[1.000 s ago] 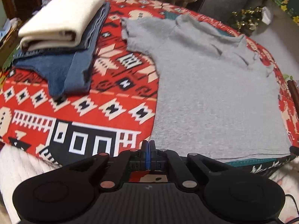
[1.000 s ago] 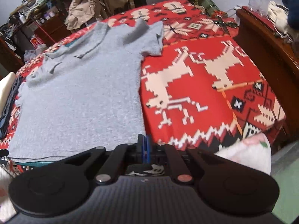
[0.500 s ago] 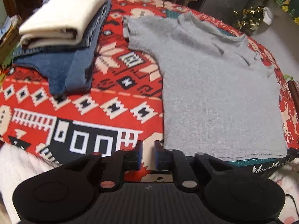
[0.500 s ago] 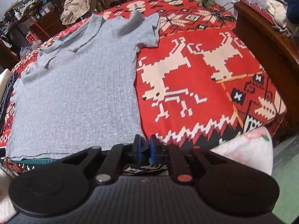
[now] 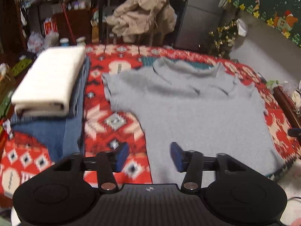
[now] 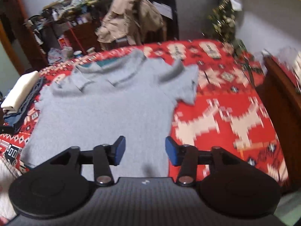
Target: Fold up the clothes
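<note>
Grey and spread flat, the shirt (image 5: 203, 116) lay front-up on the red patterned blanket (image 5: 112, 120), collar toward the far edge and hem toward the cameras. Both pictures were smeared by motion. The left gripper (image 5: 149, 156) hung above the shirt's near left corner, its jaws having just been opening and now spread apart with nothing between the blue pads (image 5: 122, 155). The right gripper (image 6: 144, 150) hung over the near right part of the hem, its jaws likewise just opened and spread, gripping nothing. Left of the shirt and apart from it sat a stack: a folded cream cloth (image 5: 50, 81) on folded jeans (image 5: 56, 133). Beyond the blanket a tan coat (image 5: 144, 13) was draped over a chair.
</note>
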### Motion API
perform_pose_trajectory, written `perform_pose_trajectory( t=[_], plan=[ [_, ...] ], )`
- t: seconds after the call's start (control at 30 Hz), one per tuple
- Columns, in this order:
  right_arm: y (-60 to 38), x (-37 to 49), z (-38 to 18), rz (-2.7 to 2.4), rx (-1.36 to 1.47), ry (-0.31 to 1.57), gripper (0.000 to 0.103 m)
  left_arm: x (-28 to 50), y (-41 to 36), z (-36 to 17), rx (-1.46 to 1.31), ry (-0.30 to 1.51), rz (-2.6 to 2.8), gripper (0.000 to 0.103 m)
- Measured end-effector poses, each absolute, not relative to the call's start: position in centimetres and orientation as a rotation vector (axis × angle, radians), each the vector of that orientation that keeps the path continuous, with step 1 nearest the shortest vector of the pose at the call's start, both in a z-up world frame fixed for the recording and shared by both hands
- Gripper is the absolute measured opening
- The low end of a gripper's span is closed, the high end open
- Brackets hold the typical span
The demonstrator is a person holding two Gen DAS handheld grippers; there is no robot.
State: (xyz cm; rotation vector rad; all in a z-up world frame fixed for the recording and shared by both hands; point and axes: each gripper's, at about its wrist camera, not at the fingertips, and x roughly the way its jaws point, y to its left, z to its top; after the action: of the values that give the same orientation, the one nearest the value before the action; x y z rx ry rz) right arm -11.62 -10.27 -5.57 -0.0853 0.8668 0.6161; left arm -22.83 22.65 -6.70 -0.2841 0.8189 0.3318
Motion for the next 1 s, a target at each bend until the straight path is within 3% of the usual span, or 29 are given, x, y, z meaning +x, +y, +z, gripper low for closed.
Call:
perform_pose_trajectory(
  t=[0.17,0.3,0.57,0.8,0.87,0.9,1.0],
  plan=[
    [-7.9,-8.8,-3.9,0.599,-0.145,0.748,0.102,-19.4,24.3,-6.5,-0.15,0.727,0.346,0.063],
    [-5.6,-4.3,-3.5,0.583,-0.177,0.712,0.102,-14.4,26.9,-6.9,-0.08,0.717,0.327,0.072],
    [1.8,6.8,-4.5,0.641,-0.267,0.713,0.102,-3.3,30.3,-7.7,0.096,0.803,0.158,0.072],
    [8.7,13.8,-4.3,0.787,-0.292,0.839,0.102,1.4,32.8,-6.7,0.027,0.854,0.008,0.075],
    [10.1,15.1,-4.7,0.801,-0.292,0.88,0.102,2.3,33.1,-6.8,0.031,0.87,-0.014,0.072],
    [10.6,15.5,-4.9,0.827,-0.283,0.897,0.102,2.5,33.0,-7.0,0.031,0.893,-0.052,0.066],
    [12.0,16.3,-5.4,0.879,-0.364,0.943,0.085,2.9,32.6,-7.3,0.065,0.975,-0.142,0.051]
  ],
)
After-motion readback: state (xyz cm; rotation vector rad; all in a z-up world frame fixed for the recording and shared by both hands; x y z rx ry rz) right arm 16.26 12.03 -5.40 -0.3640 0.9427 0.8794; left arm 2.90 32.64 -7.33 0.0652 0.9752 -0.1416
